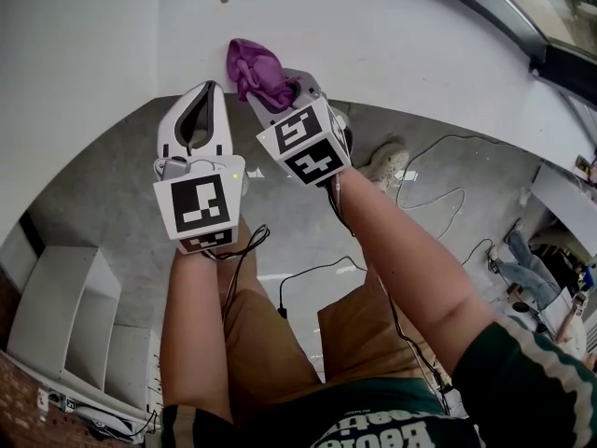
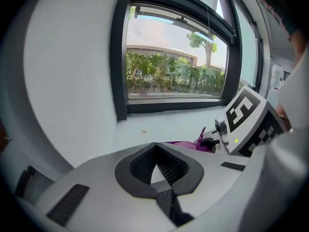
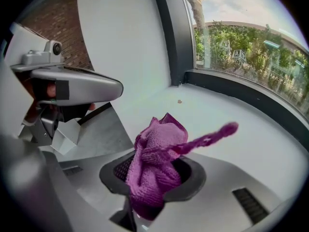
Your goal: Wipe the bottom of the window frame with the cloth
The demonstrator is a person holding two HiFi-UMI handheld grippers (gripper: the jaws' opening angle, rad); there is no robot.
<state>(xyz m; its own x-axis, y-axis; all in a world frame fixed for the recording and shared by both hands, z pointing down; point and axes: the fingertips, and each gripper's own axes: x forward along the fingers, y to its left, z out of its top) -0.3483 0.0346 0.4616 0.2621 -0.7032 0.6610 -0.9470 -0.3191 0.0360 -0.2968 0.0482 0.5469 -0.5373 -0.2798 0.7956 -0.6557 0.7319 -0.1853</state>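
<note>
A crumpled purple cloth (image 1: 256, 69) is pinched in my right gripper (image 1: 280, 93), which is shut on it and held over the white sill (image 1: 373, 26). In the right gripper view the cloth (image 3: 155, 164) bulges out between the jaws, with one strand sticking out to the right. The dark bottom rail of the window frame (image 3: 241, 94) runs beyond the sill (image 3: 217, 120), apart from the cloth. My left gripper (image 1: 207, 90) is beside it on the left, shut and empty, its tips (image 2: 155, 144) meeting. From the left gripper view the bottom rail (image 2: 176, 106) lies straight ahead.
A small brown speck (image 3: 179, 101) lies on the sill. White shelves (image 1: 75, 325) stand at the lower left on the floor. Cables (image 1: 438, 194) trail across the grey floor near a shoe (image 1: 384, 164). A white wall (image 2: 72, 81) borders the window's left side.
</note>
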